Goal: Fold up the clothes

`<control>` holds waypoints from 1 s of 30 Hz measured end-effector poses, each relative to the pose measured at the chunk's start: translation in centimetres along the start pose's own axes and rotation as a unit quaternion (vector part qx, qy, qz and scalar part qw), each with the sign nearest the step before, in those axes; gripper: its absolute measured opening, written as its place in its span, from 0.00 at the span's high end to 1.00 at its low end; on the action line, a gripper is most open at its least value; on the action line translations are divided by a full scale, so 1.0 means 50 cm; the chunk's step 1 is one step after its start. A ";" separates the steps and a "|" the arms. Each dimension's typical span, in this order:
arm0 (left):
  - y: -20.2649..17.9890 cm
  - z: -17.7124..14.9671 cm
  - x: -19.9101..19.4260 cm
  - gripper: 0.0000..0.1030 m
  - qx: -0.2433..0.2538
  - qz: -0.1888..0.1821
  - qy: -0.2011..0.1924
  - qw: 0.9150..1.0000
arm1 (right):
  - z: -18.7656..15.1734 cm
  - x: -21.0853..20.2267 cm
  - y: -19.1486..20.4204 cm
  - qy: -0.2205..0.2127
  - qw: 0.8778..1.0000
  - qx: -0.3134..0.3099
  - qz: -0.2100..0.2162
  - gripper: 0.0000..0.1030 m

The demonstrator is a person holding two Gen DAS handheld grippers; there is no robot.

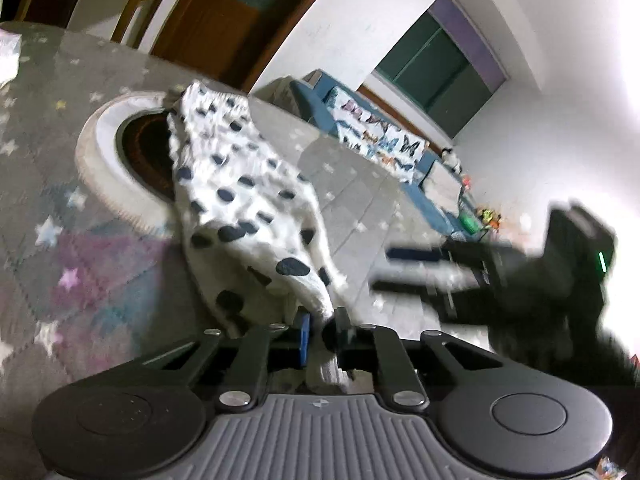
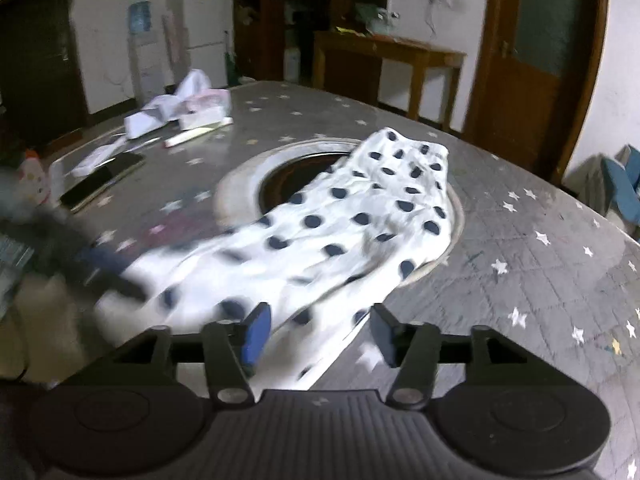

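As seen along the left wrist view: left gripper (image 1: 320,326) clamped tight on a corner of the white cotton garment with dark blue polka dots (image 1: 240,184), cloth pinched between the blue pad and the black one and trailing away across the grey star-printed table cover (image 1: 60,160). Far end of the garment draped over the white ring with a dark round opening (image 1: 100,152) set in the table. Right gripper (image 1: 432,272) blurred at the right, apart from the cloth, fingers parted. Seen from the right wrist view: right gripper (image 2: 320,332) standing about half open and holding nothing, garment's near edge lying below and between the fingers but untouched by either pad. Left gripper (image 2: 108,272) a dark smear at the cloth's left corner. Step in hand, by judgement: one corner secured, second corner to be taken before any fold. Next move likely calls for lowering onto the near hem and closing on a single layer. Table's near edge close under the cloth, so a tug may slide it off; plenty of bare cover to the right for spreading; folded white papers and a dark phone (image 2: 104,178) well off at far left.
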State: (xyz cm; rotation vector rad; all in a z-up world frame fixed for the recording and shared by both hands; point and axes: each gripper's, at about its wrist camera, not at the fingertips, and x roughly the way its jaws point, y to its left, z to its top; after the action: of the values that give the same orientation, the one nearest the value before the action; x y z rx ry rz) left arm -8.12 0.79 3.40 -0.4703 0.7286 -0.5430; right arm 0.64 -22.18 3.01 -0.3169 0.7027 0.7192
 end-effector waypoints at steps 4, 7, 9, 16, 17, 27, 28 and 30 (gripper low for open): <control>-0.034 0.031 0.004 0.87 0.011 -0.018 -0.016 1.000 | -0.032 -0.057 0.052 -0.022 0.999 -0.023 0.013 0.27; -0.055 0.045 0.017 0.87 0.015 -0.030 -0.023 0.999 | -0.058 -0.057 0.106 -0.031 0.998 -0.054 0.005 0.22; -0.063 0.049 0.023 0.87 0.013 -0.035 -0.024 0.999 | -0.070 -0.042 0.128 -0.033 0.997 -0.067 -0.018 0.22; -0.042 0.027 0.017 0.87 0.002 -0.028 -0.012 1.000 | -0.096 -0.003 0.150 -0.007 0.990 -0.092 -0.105 0.27; -0.035 0.020 0.016 0.87 0.003 -0.023 -0.007 1.000 | -0.099 -0.008 0.149 -0.004 0.988 -0.096 -0.118 0.27; 0.017 -0.052 0.028 0.83 0.023 0.020 0.076 0.997 | -0.141 -0.035 0.114 0.050 0.994 -0.056 -0.080 0.29; 0.016 -0.050 0.020 0.81 0.028 0.019 0.074 0.997 | -0.140 -0.044 0.112 0.052 0.995 -0.056 -0.071 0.29; 0.011 -0.043 0.002 0.79 0.041 0.016 0.069 0.997 | -0.135 -0.064 0.104 0.053 0.996 -0.052 -0.052 0.29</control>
State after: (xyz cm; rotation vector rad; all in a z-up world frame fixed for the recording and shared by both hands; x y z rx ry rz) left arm -9.44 0.71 1.63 -0.3465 0.8419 -0.5781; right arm -7.91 -23.34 0.09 -0.4858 0.7446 0.6448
